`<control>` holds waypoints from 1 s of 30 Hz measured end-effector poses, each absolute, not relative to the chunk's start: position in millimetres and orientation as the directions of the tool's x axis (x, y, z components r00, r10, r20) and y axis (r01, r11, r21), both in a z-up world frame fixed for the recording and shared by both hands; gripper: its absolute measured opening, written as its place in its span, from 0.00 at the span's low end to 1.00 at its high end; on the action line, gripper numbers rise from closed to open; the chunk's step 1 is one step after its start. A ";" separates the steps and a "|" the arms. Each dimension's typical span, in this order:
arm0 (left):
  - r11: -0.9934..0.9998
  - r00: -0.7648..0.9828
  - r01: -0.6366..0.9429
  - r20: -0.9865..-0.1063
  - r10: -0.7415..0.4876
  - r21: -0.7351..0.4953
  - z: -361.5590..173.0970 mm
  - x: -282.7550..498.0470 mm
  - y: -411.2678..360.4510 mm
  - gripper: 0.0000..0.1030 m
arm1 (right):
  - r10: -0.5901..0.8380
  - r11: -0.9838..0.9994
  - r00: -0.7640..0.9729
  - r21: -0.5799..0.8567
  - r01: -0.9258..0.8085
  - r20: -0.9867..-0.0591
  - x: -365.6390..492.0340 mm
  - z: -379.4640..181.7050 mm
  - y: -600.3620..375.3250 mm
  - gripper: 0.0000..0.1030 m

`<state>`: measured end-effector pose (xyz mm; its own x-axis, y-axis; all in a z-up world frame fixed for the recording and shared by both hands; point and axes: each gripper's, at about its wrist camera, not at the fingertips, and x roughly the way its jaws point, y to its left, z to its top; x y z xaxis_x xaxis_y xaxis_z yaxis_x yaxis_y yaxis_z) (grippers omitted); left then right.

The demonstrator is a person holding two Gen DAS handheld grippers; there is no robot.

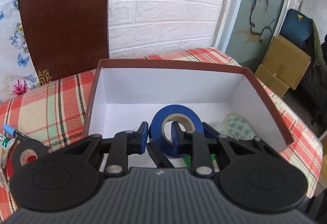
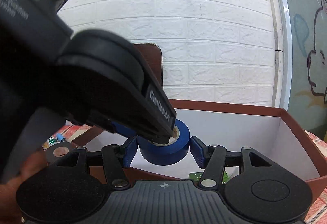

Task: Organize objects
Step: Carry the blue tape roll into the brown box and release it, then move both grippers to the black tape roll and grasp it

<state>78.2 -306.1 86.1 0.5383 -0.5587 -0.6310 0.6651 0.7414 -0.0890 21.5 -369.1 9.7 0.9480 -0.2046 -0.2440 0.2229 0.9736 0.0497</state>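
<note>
- The worktop has a red and green checked cloth on it.
- A big box sits on the cloth. It is brown outside and white inside, and its top is open.
- A soft pale thing with dots lies in the right part of the box.
- The blue tape roll is up in the air over the box, not lying in it yet.
- The left gripper is pinching the tape roll. One finger is inside the hole and one is outside, so the wall of the roll is squeezed between them.
- The right gripper is spread partly apart. The tape roll hangs between its two fingers, but they do not seem to press on it.
- A black tape roll and a blue-capped pen wait on the cloth at the left.
- I think the step now is putting the blue tape into the box.
- Next, the left gripper should go down to a bare white spot, then let go gently.
</note>
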 end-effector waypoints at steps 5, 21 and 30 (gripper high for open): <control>0.756 0.547 0.652 -0.654 -0.522 -0.058 81.4 80.1 -306.6 0.28 | -0.235 0.967 0.943 0.043 0.252 -0.236 26.3 9.6 -370.5 0.55; 0.763 0.646 0.644 -0.569 -0.509 0.049 93.8 38.7 -282.7 0.39 | -0.289 0.951 0.943 0.067 0.303 -0.163 -15.4 9.2 -345.5 0.56; 0.786 0.679 0.615 -0.553 -0.483 0.068 90.0 27.7 -257.9 0.44 | -0.230 0.965 0.936 0.060 0.255 -0.267 -13.9 -9.9 -329.8 0.57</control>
